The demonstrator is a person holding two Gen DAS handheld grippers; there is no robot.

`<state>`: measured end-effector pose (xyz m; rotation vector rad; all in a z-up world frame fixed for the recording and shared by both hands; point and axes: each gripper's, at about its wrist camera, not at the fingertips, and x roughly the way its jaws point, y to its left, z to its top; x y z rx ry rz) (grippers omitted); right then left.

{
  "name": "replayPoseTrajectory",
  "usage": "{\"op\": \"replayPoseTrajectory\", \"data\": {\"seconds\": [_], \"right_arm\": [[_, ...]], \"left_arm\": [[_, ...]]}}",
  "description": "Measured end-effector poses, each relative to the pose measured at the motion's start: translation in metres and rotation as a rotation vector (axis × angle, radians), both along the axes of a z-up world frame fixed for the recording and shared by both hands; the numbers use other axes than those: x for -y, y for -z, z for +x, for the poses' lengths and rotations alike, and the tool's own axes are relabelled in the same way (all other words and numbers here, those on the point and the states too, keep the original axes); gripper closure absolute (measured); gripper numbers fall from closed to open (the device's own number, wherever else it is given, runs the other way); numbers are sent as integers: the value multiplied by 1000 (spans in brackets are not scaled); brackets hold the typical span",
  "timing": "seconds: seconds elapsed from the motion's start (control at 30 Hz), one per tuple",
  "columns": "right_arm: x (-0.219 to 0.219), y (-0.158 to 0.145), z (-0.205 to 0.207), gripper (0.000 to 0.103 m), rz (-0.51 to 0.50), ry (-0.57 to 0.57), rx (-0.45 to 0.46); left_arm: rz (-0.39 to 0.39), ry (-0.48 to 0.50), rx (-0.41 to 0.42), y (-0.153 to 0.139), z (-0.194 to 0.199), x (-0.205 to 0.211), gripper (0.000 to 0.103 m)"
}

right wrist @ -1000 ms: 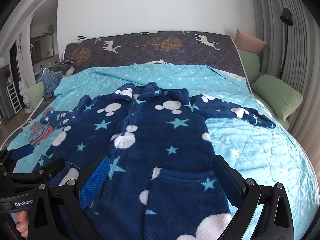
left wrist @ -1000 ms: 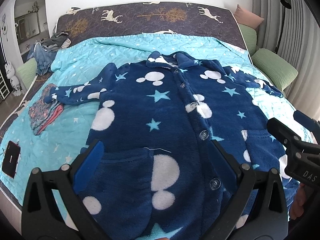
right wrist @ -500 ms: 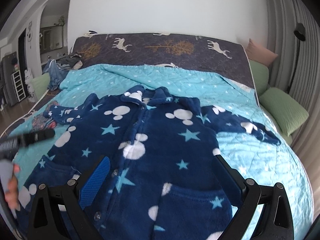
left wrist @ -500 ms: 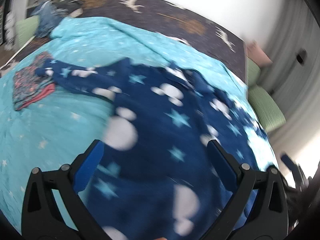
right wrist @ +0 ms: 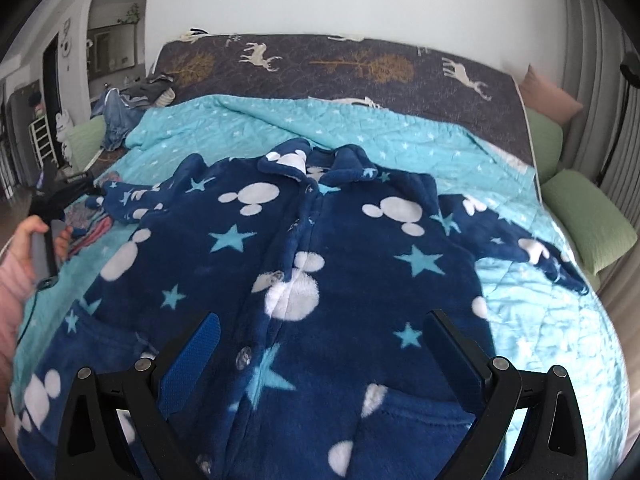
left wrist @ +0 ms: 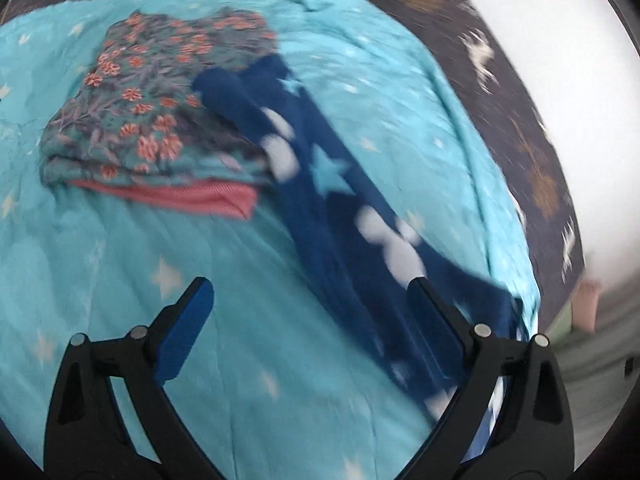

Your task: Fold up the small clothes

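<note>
Left gripper point(left wrist: 308, 308) has swung toward bed's left edge, jaws apart over fleece pajama sleeve point(left wrist: 320, 168) beside folded floral garment point(left wrist: 160, 120). Right gripper point(right wrist: 320, 340) unchanged, jaws apart above pajama top point(right wrist: 320, 260).

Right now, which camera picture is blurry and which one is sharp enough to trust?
Left wrist view: motion-smeared, so the navy sleeve and floral folded clothes look soft, though the left gripper is crisp. Right wrist view: mostly sharp across the navy star-print coat, with fisheye bending at the edges.
</note>
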<state>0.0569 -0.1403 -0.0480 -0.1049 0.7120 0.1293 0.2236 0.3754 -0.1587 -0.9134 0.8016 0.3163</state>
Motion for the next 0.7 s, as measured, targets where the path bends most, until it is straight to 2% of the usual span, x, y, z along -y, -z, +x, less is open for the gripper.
{"op": "replayPoseTrajectory", "data": {"seconds": [0.03,0.1,0.13,0.17,0.2,0.23,0.27,0.33,0.4,0.5,0.6,0.7], "right_arm": [[0,0,5,0,7,4,-3],[-1,0,12,0,7,10,-2],[-1,1,15,0,3,12,-1],[-2,1,18,0,-2,13,0],[-2,2,22,0,-9,15,1],[-2,2,24,0,-14,17,3],[-2,3,26,0,-20,19,4],[0,4,30,0,-20,24,5],[3,4,33,0,-12,26,3],[11,5,36,0,-11,38,9],[22,4,40,0,16,56,13],[35,2,42,0,57,80,11]], "left_arm": [[-14,-17,-9,6,8,-7,9],[-46,-41,-18,17,21,-20,24],[-62,-48,-28,22,27,-23,27],[-71,-50,-35,24,31,-24,36],[-75,-50,-45,26,37,-25,54],[-79,-37,-56,27,43,-24,66],[-86,-18,-63,26,49,-22,91],[-62,7,-48,15,54,-12,94],[55,36,-3,-14,57,7,94],[159,110,78,-59,71,43,94],[244,243,174,-105,83,102,95],[282,438,295,-146,84,189,95]]}}
